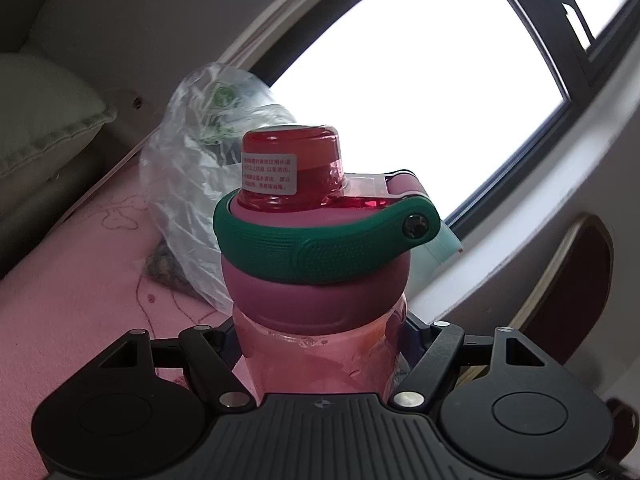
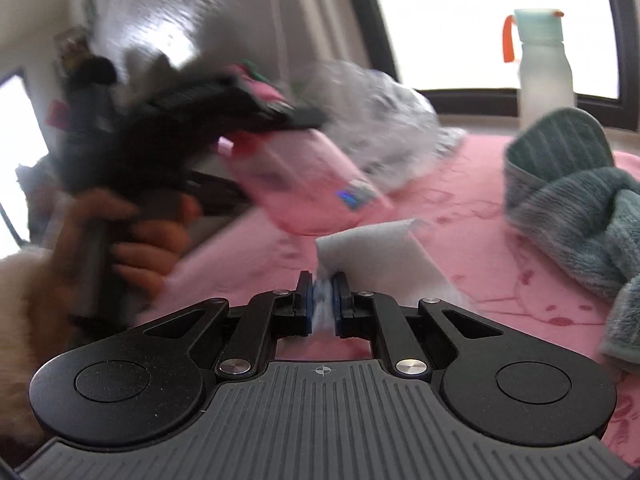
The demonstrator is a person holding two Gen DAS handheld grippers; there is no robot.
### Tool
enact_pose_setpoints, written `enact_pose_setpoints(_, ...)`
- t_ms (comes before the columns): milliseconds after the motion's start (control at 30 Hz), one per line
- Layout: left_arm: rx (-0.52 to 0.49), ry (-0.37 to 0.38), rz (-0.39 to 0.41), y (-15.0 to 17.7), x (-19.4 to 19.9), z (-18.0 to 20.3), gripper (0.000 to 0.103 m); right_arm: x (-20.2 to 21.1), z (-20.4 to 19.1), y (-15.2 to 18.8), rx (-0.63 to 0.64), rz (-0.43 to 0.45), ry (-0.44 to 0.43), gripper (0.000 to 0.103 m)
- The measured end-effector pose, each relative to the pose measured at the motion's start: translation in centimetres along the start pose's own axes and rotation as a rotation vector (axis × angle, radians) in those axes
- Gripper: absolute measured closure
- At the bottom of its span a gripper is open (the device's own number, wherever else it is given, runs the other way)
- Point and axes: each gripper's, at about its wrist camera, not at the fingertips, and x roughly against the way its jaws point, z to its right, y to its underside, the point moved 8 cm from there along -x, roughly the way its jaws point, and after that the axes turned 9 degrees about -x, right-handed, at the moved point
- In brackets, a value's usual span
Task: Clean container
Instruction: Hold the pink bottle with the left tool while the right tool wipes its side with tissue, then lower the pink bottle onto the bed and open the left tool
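My left gripper (image 1: 320, 354) is shut on a pink see-through bottle (image 1: 320, 352) with a mauve lid, a green carry loop and a red cap. In the right wrist view the bottle (image 2: 308, 192) is blurred, tilted and held above the pink table by the left gripper (image 2: 256, 120). My right gripper (image 2: 323, 298) is shut on a white wipe (image 2: 376, 256) that sticks out forward, just below and in front of the bottle's base.
A crumpled clear plastic bag (image 2: 380, 120) lies behind the bottle. A teal towel (image 2: 576, 208) is bunched at the right. A white bottle with a mint lid and orange strap (image 2: 544, 68) stands by the window. The table has a pink cloth (image 2: 460, 208).
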Motion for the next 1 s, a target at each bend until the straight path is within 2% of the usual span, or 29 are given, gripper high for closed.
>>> enact_pose_setpoints(100, -0.058, 0.003, 0.001, 0.3, 0.6, 1.2, 0.03, 2.3, -1.1, -1.2, -0.049, 0.099, -0.095, 0.093)
enact_pose_setpoints(167, -0.1, 0.006, 0.0, 0.5, 0.9, 2.1, 0.03, 4.2, -0.2, -2.2, -0.113, 0.205, -0.089, 0.093)
enact_pose_setpoints(233, -0.148, 0.006, -0.007, 0.7, 1.3, 3.2, 0.031, 6.2, 1.8, -3.1, -0.204, 0.31, -0.034, 0.093)
enact_pose_setpoints(300, -0.208, 0.002, -0.019, 1.0, 1.8, 4.5, 0.031, 7.2, 4.1, -3.0, -0.252, 0.362, 0.1, 0.093)
enact_pose_setpoints(400, -0.359, -0.063, -0.048, 1.9, 2.1, 7.3, 0.031, 6.7, 5.5, -2.0, -0.235, 0.304, 0.273, 0.093)
enact_pose_setpoints(500, -0.519, -0.136, -0.079, 2.7, 2.3, 10.3, 0.032, 5.3, 5.1, -0.8, -0.189, 0.205, 0.332, 0.093)
enact_pose_setpoints(600, -0.649, -0.193, -0.114, 3.5, 2.1, 12.8, 0.032, 3.2, 5.9, 0.7, -0.196, 0.077, 0.416, 0.092)
enact_pose_setpoints(667, -0.719, -0.222, -0.14, 4.0, 1.7, 14.2, 0.032, 2.6, 6.5, 1.4, -0.217, 0.045, 0.439, 0.09)
enact_pose_setpoints(733, -0.728, -0.243, -0.165, 4.0, 1.5, 14.5, 0.032, 2.7, 6.9, 1.2, -0.254, 0.055, 0.427, 0.088)
enact_pose_setpoints(800, -0.723, -0.263, -0.188, 3.8, 1.3, 14.7, 0.031, 3.0, 7.4, 1.0, -0.298, 0.066, 0.401, 0.074)
enact_pose_setpoints(867, -0.718, -0.282, -0.212, 3.6, 1.2, 14.8, 0.026, 3.6, 7.7, 1.0, -0.324, 0.082, 0.406, 0.054)
enact_pose_setpoints(900, -0.716, -0.287, -0.213, 3.5, 1.4, 14.7, 0.022, 3.9, 7.8, 1.1, -0.335, 0.087, 0.411, 0.05)
enact_pose_setpoints(933, -0.713, -0.289, -0.206, 3.4, 1.8, 14.7, 0.014, 4.2, 7.9, 1.2, -0.348, 0.087, 0.408, 0.047)
enact_pose_setpoints(1000, -0.703, -0.293, -0.201, 3.6, 2.5, 14.6, 0.011, 4.5, 7.8, 1.2, -0.359, 0.088, 0.396, 0.046)
